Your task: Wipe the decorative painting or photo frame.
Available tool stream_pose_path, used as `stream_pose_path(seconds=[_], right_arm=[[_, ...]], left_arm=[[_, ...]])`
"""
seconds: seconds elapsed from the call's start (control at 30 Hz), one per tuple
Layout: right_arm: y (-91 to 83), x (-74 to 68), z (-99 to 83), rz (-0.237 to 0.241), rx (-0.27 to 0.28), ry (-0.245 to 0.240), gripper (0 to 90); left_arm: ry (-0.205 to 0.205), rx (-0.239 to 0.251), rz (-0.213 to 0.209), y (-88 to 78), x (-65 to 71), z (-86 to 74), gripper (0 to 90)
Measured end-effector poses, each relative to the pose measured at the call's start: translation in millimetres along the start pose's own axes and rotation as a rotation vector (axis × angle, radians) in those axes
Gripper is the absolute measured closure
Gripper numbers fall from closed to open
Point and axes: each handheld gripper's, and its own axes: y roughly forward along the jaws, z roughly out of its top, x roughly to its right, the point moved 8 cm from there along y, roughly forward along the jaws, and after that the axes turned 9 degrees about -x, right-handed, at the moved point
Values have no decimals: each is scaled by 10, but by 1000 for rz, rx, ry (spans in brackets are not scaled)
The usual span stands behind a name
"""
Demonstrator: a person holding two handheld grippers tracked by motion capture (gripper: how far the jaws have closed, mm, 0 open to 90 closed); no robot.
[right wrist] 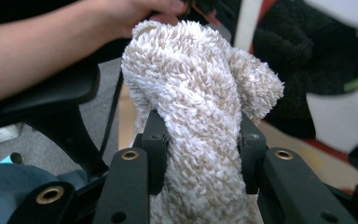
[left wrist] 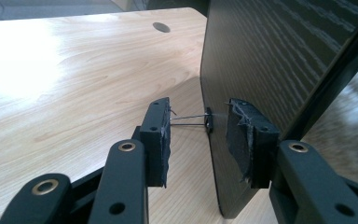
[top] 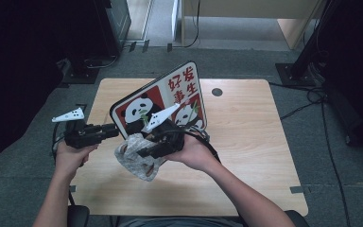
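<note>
A board (top: 163, 101) with panda pictures and red characters stands tilted on the wooden table (top: 246, 142). My left gripper (top: 112, 130) reaches in at the board's lower left edge. In the left gripper view its jaws (left wrist: 198, 135) straddle the edge of the board's dark back (left wrist: 270, 60); the left pad stands apart from it, with a thin wire across the gap. My right gripper (top: 144, 150) is shut on a fluffy beige-and-white towel (top: 137, 161) just in front of the board's lower part. The towel (right wrist: 200, 98) bulges up between the right gripper's (right wrist: 200, 154) pads.
A round cable hole (top: 217, 91) lies in the table's far side behind the board. The other forearm (right wrist: 46, 46) crosses the right gripper view's upper left. Cables and black stand bases (top: 293, 71) lie on the grey floor around the table.
</note>
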Motion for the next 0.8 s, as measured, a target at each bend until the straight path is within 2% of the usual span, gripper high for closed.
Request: stream_pose_path(seconds=[0.2, 0.53, 0.8], right_arm=[[-53, -62, 209, 5, 13, -16, 652], [-54, -193, 576, 11, 19, -60, 652], [-99, -247, 881, 6, 41, -67, 651]], left_arm=[[-27, 1, -4, -45, -32, -35, 598], [-34, 19, 22, -155, -62, -88, 597], [-40, 23, 32, -221, -76, -132, 597]])
